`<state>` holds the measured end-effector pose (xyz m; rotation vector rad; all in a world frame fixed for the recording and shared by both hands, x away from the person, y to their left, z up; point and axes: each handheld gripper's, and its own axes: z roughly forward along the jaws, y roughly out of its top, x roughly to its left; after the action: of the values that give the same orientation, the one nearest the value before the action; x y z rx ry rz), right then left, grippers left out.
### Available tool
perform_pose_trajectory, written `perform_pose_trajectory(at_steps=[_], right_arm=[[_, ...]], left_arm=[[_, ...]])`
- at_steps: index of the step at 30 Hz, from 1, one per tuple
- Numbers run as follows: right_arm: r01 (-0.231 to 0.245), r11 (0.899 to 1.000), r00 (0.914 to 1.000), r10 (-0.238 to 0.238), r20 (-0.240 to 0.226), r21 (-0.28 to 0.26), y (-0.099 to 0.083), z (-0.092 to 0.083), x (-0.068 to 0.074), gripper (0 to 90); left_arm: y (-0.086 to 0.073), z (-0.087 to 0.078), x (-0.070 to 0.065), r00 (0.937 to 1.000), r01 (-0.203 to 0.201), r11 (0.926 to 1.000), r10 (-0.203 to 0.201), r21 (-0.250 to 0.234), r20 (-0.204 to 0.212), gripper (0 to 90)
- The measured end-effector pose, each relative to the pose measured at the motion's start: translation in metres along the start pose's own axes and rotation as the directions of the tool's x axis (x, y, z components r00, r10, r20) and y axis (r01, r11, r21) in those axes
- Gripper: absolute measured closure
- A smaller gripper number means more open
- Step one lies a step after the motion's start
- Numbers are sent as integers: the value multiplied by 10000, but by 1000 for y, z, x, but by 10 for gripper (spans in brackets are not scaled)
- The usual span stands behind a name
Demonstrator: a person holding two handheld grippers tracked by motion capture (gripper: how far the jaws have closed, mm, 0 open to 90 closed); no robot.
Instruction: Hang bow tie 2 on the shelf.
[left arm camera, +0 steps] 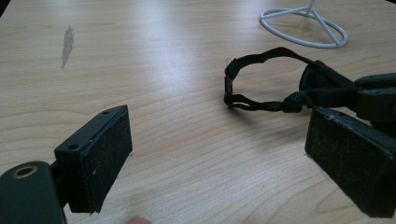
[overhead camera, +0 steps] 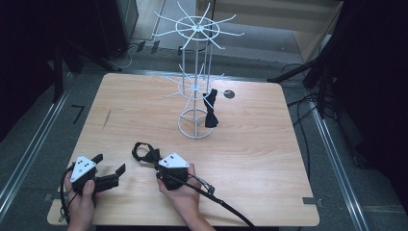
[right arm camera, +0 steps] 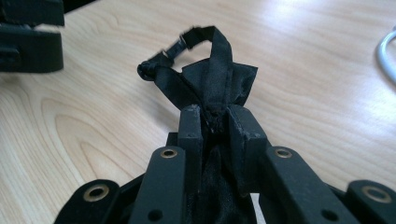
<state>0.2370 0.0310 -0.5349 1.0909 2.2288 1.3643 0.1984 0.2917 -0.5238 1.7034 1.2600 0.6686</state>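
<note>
Hands at the near edge: both of the person's hands come in from the bottom of the high view, each holding a gripper low over the table (overhead camera: pixel 269 144).
Table: light wood, bearing everything else; a small dark round mark sits beyond the rack's base.
Rack: white wire rack (overhead camera: pixel 196 72) stands upright at the far middle, with two tiers of radiating hooks and a ring base.
Hung tie: second black bow tie (overhead camera: pixel 210 108) dangles from a lower hook, just beside the central post.
Right gripper: right gripper (overhead camera: pixel 155 161) has its jaws pinched tight on the black bow tie (overhead camera: pixel 144 153); the right gripper view shows the cloth squeezed between both pads.
Left gripper: left gripper (overhead camera: pixel 109 166) stands wide open with nothing in it, resting apart to the left of the tie.
Tie's lie: knot in the right jaws, strap loop (left arm camera: pixel 254 79) trailing out toward the left and slightly away.
Key relation: rack lies ahead and a little right of the held tie, so the right hand is the nearer carrier.
</note>
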Motion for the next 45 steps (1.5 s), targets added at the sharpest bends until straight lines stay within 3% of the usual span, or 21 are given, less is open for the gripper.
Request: perform_pose_trajectory(at_steps=[10, 45], right_arm=[[69, 9968, 10000, -68, 16, -800, 12, -16, -5, 773], [246, 9765, 9993, -177, 343, -2142, 32, -45, -15, 773]], left_arm=[[0, 0, 0, 10000, 3, 10000, -3, 11, -4, 81], [0, 0, 0, 10000, -1, 10000, 1, 0, 14, 81]])
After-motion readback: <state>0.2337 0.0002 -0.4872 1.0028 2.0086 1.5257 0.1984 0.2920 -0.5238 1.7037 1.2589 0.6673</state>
